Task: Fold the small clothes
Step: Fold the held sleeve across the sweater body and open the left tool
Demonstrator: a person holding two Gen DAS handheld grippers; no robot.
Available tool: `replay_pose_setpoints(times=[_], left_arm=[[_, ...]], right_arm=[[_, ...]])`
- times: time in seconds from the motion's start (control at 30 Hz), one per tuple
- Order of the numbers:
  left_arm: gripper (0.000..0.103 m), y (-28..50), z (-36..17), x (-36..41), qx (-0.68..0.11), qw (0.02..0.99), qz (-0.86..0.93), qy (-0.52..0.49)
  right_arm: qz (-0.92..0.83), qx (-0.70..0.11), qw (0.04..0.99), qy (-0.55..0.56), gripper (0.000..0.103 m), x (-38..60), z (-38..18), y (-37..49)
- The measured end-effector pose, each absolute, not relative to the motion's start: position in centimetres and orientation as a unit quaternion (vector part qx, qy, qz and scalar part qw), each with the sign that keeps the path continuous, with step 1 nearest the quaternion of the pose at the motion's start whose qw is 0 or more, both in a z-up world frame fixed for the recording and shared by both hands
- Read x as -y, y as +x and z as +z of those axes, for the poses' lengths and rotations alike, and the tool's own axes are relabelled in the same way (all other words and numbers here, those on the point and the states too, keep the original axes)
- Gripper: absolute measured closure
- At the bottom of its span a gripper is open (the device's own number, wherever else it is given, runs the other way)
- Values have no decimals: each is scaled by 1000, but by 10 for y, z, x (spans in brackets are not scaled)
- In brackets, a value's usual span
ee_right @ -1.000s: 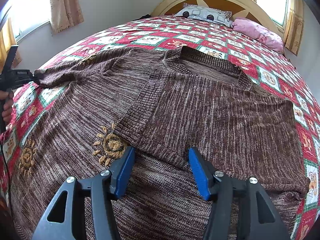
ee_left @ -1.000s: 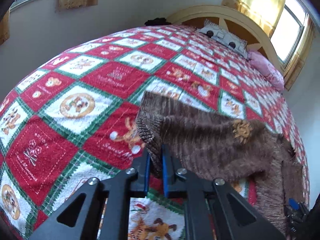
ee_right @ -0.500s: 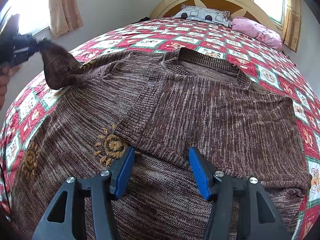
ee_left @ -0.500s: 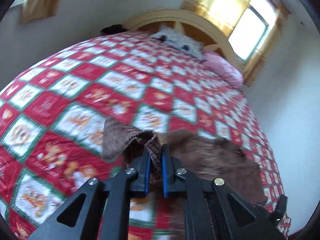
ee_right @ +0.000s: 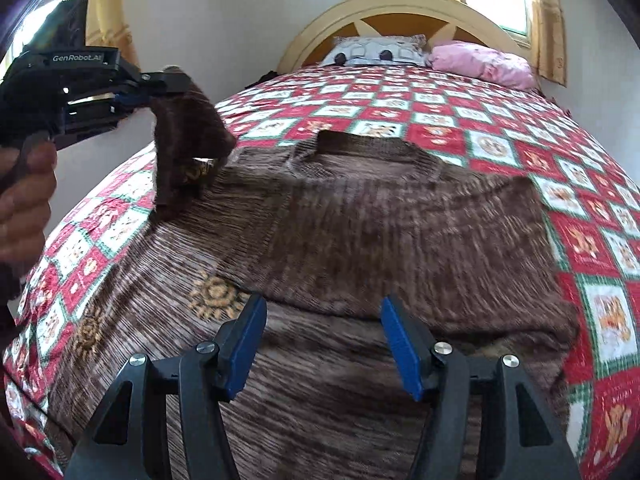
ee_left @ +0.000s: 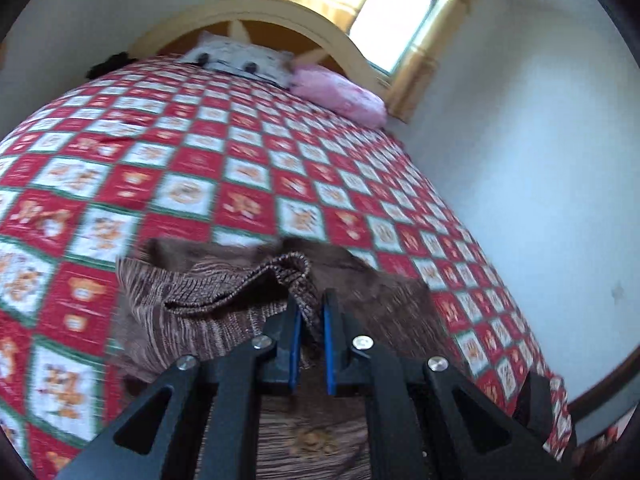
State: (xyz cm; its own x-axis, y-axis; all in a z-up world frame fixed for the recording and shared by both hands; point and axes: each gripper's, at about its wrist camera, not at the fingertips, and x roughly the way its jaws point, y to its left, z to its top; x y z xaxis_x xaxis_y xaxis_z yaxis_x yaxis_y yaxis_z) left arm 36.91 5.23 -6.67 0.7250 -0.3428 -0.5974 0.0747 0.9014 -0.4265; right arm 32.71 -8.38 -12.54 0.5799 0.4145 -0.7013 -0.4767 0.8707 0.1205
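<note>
Lying across the red-and-white patchwork quilt (ee_right: 472,128) on the bed is a brown knit sweater (ee_right: 380,240), neck opening toward the headboard (ee_right: 400,12), one sleeve already folded over its chest. Up at the left, the left tool (ee_left: 311,316) has its blue pads pressed together on the cuff of the other sleeve (ee_right: 184,136), lifting it clear of the quilt so the knit hangs down. Low over the sweater's hem, the right tool (ee_right: 322,344) is spread wide, holding nothing. Two pillows, one grey-patterned (ee_right: 376,50) and one pink (ee_right: 480,60), sit by the headboard.
</note>
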Motion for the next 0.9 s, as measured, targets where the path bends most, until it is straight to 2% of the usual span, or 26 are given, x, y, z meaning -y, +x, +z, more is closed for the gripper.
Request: replay_pose_setpoints(times=[0.3,0.33,0.4,0.43,0.47,0.5,0.67,0.77,0.9], left_arm=[[86,365,-101,11,-392,894,-182,-115],[80,359,-97,8,-385,897,-186,-111],[60,345,-90,-6,-364,908,-180,-102],[42,338,-87,-16,-350,917,-167,-96],[28,334,-85,-25,-339,925,-147,-87],[25,329,-85,-42,-329,936,-106,-72],[24,335,-113,-118,-353,933,72,-19],[24,343,-140,-142,-409,908,82,-28],[20,342,-157,-141,-422,903,81,-29]], right_arm=[[234,-402,884,-37,42,101,-135,326],[233,-403,884,-39,42,102,-135,325],[233,-404,883,-48,42,101,-135,325],[234,-405,883,-52,42,100,-135,324],[235,-407,881,-59,42,98,-134,324],[236,-407,880,-62,42,97,-133,324],[252,-401,877,-83,42,82,-111,337],[261,-396,877,-78,42,66,-96,351],[273,-399,870,-97,42,28,-93,371]])
